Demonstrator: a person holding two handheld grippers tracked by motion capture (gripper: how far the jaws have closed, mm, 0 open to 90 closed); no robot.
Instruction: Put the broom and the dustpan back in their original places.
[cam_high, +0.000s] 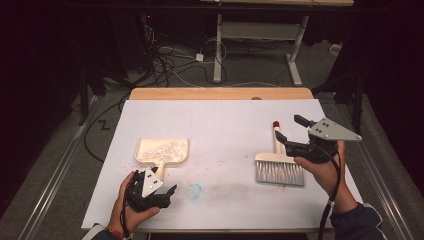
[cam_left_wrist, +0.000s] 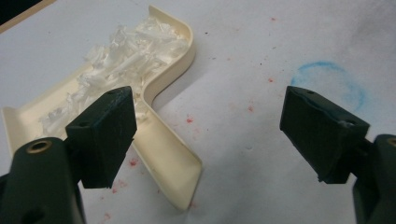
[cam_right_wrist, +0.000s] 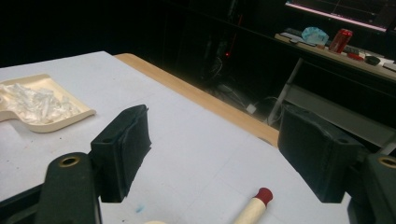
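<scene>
Just beneath the right gripper (cam_high: 290, 129), gaping wide and holding nothing, the brush (cam_high: 279, 164) is lying handle-away, while the equally open, empty left gripper (cam_high: 156, 191) is hovering beside the dustpan (cam_high: 161, 151).

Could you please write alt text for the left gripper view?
The open left gripper hovers over a white table, its jaws apart and empty. A cream dustpan full of clear shreds lies beside the left jaw; a blue ring is smudged on the table.

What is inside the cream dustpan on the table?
The dustpan holds a heap of clear, shiny scraps, like crumpled plastic or glass. They cover much of the pan's floor, so anything lying beneath them cannot be seen.
</scene>
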